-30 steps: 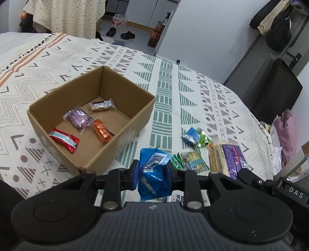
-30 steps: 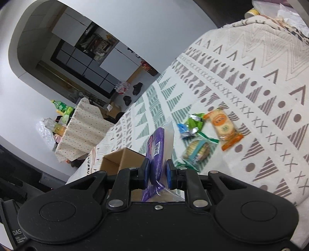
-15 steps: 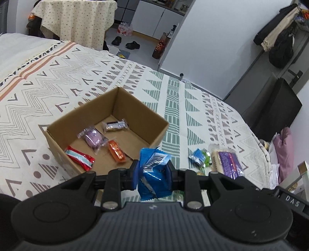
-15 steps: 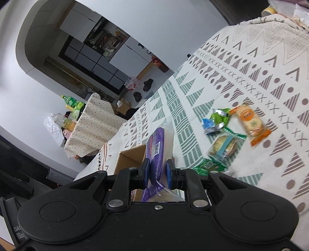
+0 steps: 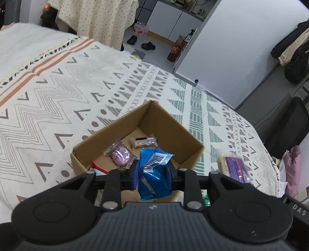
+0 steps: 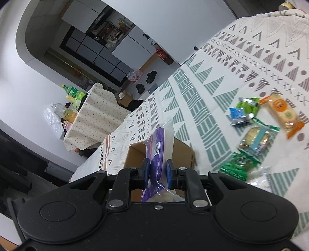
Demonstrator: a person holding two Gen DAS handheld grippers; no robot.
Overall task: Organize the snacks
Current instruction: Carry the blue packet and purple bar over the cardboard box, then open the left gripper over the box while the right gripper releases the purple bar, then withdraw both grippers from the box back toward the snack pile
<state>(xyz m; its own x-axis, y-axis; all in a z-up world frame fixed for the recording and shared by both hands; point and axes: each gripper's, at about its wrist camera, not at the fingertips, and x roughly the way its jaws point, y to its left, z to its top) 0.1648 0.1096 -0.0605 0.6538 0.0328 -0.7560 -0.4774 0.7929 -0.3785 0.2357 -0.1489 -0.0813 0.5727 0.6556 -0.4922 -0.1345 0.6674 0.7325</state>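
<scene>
Now L tool (image 5: 152, 174) clamps blue pkt (image 5: 154, 171); R tool (image 6: 156, 173) clamps purple pkt (image 6: 156, 154).

A bed (image 5: 58, 100) covered in a cream spread printed with grey, green and orange zigzags and triangles fills most of the left wrist view. At the upper left of that frame a dotted cream cloth (image 5: 96, 17) drapes over a piece of furniture; in the right wrist view green bottles (image 6: 72, 92) stand on it at centre left. A pair of dark shoes (image 5: 140, 42) lies on the floor at top centre, beside a pack of water bottles (image 5: 141, 29). A white wall panel (image 5: 231, 50) rises at upper right, with dark clothing (image 5: 291, 52) hanging at the far right edge. White cabinets (image 5: 173, 25) stand behind. A pink bag (image 5: 292, 168) sits at the right edge, lower down.
</scene>
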